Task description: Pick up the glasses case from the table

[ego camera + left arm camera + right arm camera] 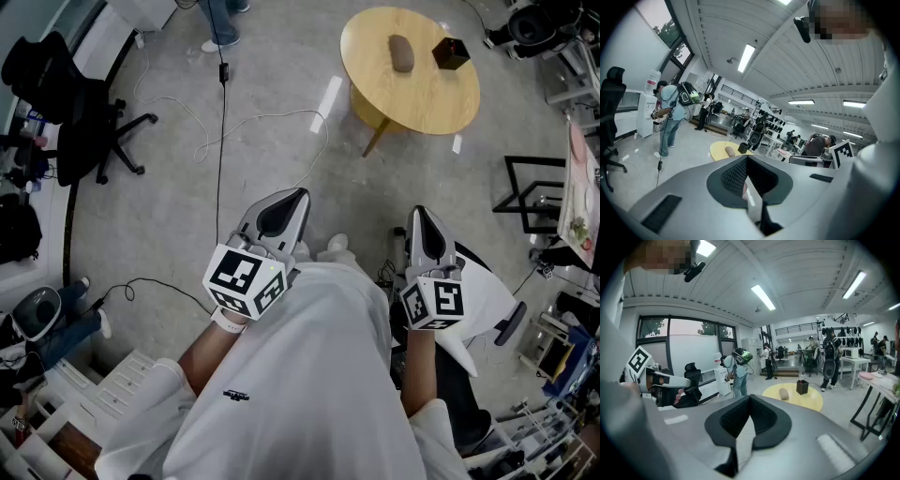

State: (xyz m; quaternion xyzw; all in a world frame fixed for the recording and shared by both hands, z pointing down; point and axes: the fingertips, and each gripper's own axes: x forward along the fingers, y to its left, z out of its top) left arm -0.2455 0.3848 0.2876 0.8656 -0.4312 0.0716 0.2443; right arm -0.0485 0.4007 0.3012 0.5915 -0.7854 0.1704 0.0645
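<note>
Both the left gripper (298, 195) and the right gripper (418, 216) were held clenched and empty, well apart from the glasses case (401, 52) (laid on the round table (422, 105)).

I see a pale yellow table (422, 98) at upper right, with a taupe case (401, 52) and a black box (451, 52). The left gripper (298, 195) and right gripper (418, 212) are grey (cubes (246, 279) carry black-and-white squares). The shirt (309, 375) is white, the floor (169, 206) grey.
</note>
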